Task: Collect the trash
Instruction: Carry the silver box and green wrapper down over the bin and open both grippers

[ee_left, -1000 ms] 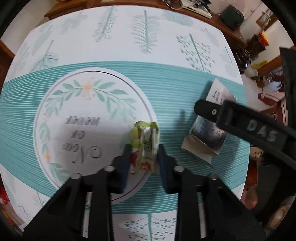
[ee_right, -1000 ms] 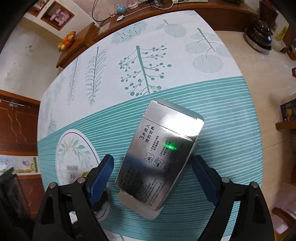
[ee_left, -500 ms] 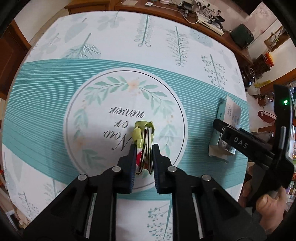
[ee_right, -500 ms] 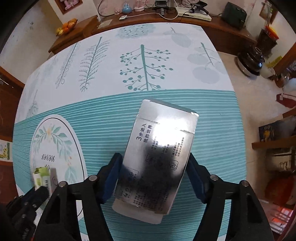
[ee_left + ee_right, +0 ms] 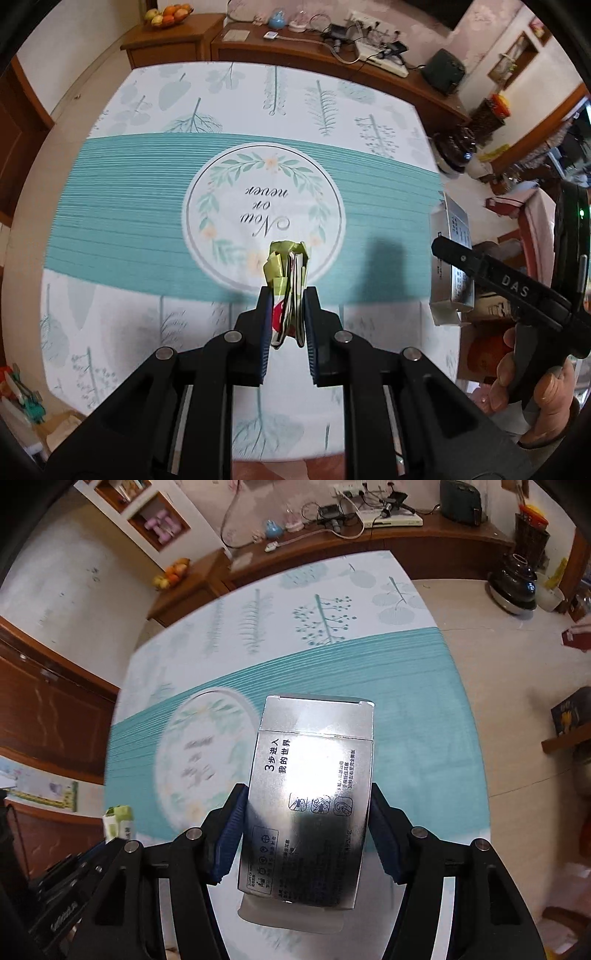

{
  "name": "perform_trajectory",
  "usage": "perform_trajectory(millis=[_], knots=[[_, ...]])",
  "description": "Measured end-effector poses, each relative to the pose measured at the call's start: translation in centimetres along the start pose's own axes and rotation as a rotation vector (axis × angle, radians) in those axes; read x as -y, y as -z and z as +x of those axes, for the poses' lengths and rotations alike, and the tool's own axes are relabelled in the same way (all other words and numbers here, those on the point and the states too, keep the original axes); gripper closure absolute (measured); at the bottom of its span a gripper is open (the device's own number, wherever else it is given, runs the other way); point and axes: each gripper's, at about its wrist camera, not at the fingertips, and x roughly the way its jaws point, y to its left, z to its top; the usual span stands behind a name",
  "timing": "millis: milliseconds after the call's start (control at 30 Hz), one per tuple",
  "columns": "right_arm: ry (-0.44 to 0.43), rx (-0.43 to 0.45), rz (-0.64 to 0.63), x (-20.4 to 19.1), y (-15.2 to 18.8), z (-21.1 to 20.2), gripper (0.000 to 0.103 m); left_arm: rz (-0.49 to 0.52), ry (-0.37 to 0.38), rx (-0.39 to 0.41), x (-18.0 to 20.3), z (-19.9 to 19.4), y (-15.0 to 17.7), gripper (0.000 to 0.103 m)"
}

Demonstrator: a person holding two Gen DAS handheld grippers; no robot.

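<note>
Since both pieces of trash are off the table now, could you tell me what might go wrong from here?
1. The silver box is wide and glossy; the right claw, closing, grips only its lower sides, so it may slip or tilt out.
2. The crumpled wrapper is pinched thinly in the left claw; loose folds could pull free.

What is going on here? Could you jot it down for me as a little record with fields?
Place: table with a teal, leaf-printed cloth, in a lived-in room
Left gripper: shut on a crumpled green wrapper, held above the table
Right gripper: jaws closing, pads against the sides of a silver box, held above the table
Person: a hand holding the right gripper's handle
Still on the table: no other trash visible
</note>
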Motion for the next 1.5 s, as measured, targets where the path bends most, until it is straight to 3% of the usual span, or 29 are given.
perform_trajectory(millis=[367,667,833,1033,1100,1267,1500], knots=[[-0.037,0.141,0.096,-3.3,15.2,-13.6,0.041,0.182,0.096,0.034,-3.2,-10.1,9.3,0.09],[-0.014,0.17,0.194,-6.8,30.0,-16.9,0.041,0.34,0.131,-0.048,-6.3,-12.9,19.0,0.09],[-0.032,0.084,0.218,-8.1,37.8,-15.0,0.041,0.383,0.141,-0.1,-7.1,-12.3,23.8,0.09],[0.002,-0.016,0.244,-7.4,44.8,-10.7,0.041,0.415,0.134,-0.143,-6.9,-9.0,28.5,0.09],[0.001,-0.044,0.26,-6.6,45.5,-8.6,0.041,0.428,0.131,-0.148,-6.7,-7.1,30.1,0.09],[0.017,-0.107,0.289,-2.5,47.5,-2.3,0.041,0.405,0.109,-0.154,-7.0,-0.9,33.6,0.09],[0.04,-0.152,0.287,2.2,51.6,7.4,0.04,0.33,0.077,-0.19,-8.3,11.5,38.3,0.089]])
